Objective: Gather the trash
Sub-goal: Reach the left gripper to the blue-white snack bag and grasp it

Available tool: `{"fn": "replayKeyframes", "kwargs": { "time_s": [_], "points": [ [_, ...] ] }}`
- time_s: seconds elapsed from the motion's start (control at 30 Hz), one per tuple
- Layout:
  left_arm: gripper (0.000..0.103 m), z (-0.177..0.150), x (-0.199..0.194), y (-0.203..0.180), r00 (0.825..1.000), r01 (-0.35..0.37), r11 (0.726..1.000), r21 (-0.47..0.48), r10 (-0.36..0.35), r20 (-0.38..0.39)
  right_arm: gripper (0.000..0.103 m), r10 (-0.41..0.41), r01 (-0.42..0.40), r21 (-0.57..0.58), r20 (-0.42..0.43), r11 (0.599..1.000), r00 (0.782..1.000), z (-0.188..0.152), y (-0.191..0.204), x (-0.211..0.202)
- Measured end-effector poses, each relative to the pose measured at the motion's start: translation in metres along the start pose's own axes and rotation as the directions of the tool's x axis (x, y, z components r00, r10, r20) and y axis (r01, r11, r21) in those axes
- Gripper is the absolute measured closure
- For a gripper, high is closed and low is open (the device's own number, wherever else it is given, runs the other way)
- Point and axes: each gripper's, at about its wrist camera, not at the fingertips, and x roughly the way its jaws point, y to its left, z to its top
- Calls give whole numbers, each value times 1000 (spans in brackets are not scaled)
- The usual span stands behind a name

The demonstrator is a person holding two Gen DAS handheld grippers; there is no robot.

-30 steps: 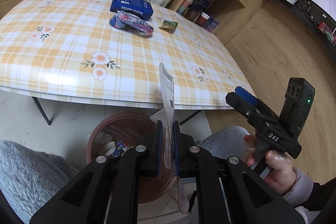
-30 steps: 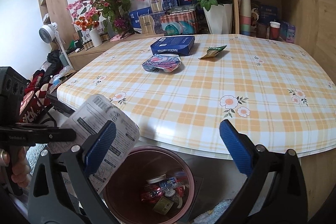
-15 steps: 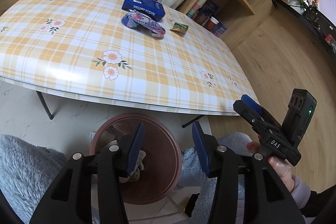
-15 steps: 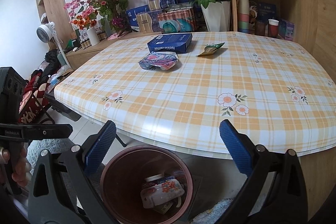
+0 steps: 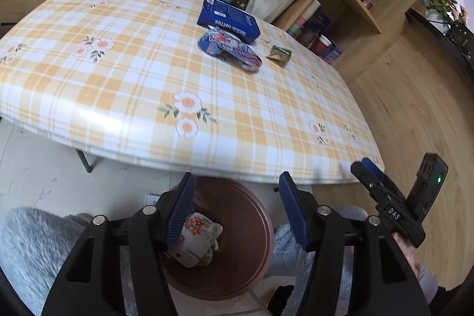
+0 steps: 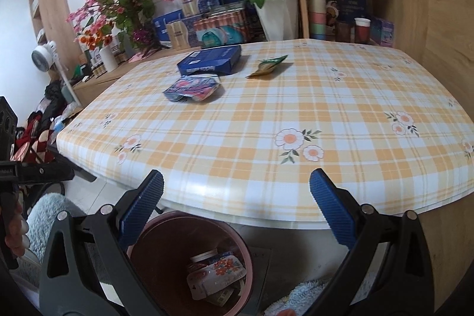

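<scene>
Both grippers hang over a round reddish-brown plastic trash bin (image 5: 237, 242) that stands on the pale tiled floor at the near edge of the desk (image 5: 148, 85), which is covered in a yellow-and-white checked cloth with daisy prints. The left gripper (image 5: 237, 209) has its blue-padded fingers spread wide apart and holds nothing; between them, down in the bin, lies a white packet with an orange flower print (image 5: 201, 230) on top of other wrappers. The right gripper (image 6: 237, 206) is likewise wide open and empty, and its view shows the same flowered packet (image 6: 219, 271) in the bin beside what may be a small jar lid, though that part is dim. On the far side of the desk rest a dark blue flat cardboard box (image 6: 210, 59), a crumpled blue-and-pink foil bag (image 6: 192, 88) just in front of it, and a small green sachet (image 6: 268, 65) to the right, a little apart from both.
</scene>
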Motion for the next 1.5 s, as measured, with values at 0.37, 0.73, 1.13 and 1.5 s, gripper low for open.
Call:
{"fn": "replayKeyframes", "kwargs": {
  "time_s": [0.37, 0.73, 1.13, 1.5],
  "points": [
    [12, 83, 42, -14, 1000, -4, 999, -35, 4, -1, 6, 71, -71, -9, -37, 997, 997, 25, -24, 36],
    [30, 149, 133, 4, 997, 72, 949, -308, -81, -17, 6, 38, -40, -15, -92, 999, 995, 62, -50, 80],
    [49, 168, 179, 24, 994, 107, 879, -465, -92, 55, 6, 98, -84, 121, -117, 989, 988, 79, -90, 99],
    [99, 171, 167, 18, 991, 109, 942, -317, -81, 102, 15, 127, -110, 114, -151, 987, 980, 99, -92, 117]
  ]
}}
